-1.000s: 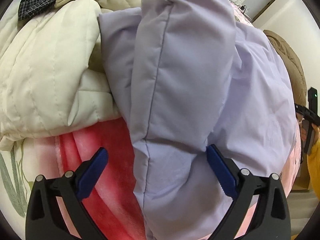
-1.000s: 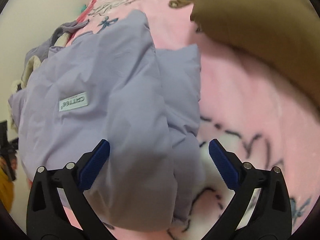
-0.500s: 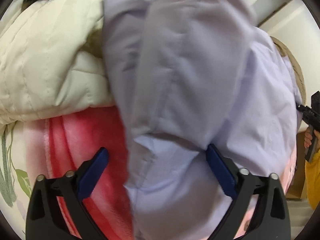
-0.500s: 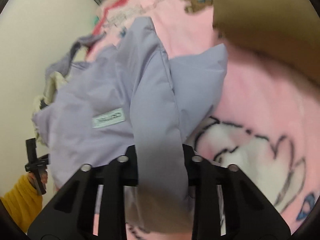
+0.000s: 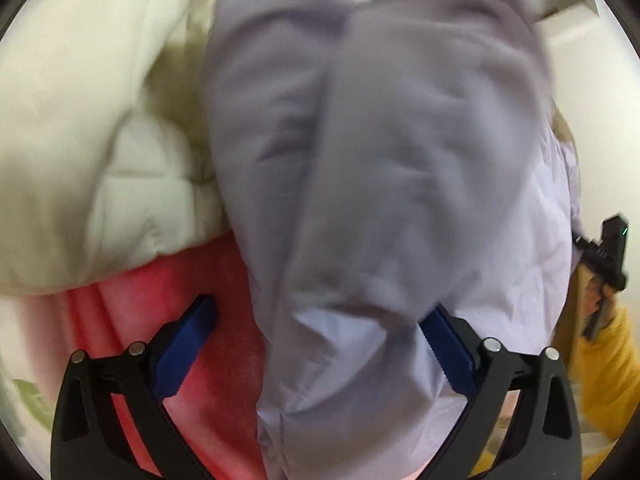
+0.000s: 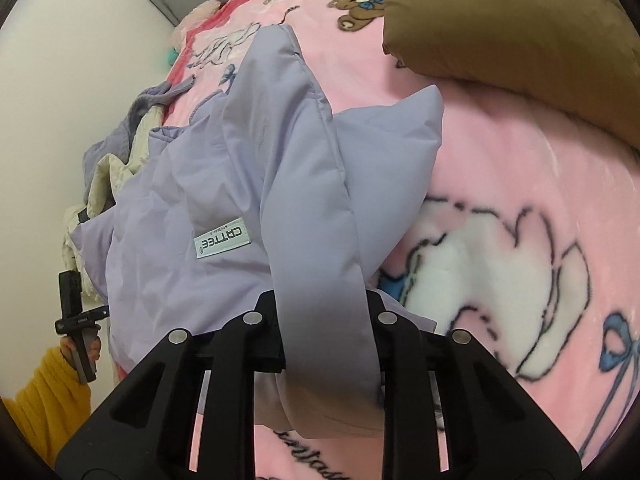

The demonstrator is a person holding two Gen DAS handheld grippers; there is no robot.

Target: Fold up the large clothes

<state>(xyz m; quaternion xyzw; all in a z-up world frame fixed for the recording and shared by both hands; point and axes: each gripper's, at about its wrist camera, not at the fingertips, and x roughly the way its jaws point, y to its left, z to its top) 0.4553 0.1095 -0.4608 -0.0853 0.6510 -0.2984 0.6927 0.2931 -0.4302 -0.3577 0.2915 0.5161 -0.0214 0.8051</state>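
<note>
My right gripper (image 6: 325, 344) is clamped on a fold of the lilac jacket (image 6: 248, 184). My left gripper (image 5: 316, 344) is opening, jaws wide, jacket cloth between them but not pinched. Jacket lies on the pink blanket (image 6: 520, 184); brown coat (image 6: 520, 28) behind.

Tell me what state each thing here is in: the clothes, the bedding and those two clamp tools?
Lilac jacket: crumpled, one strip lifted.
Right gripper: shut on that strip.
Left gripper: jaws opening, jacket between, unpinched.
Cream quilted coat: bunched beside the jacket.
Brown coat: heaped, untouched.
Pink blanket: spread flat.
</note>
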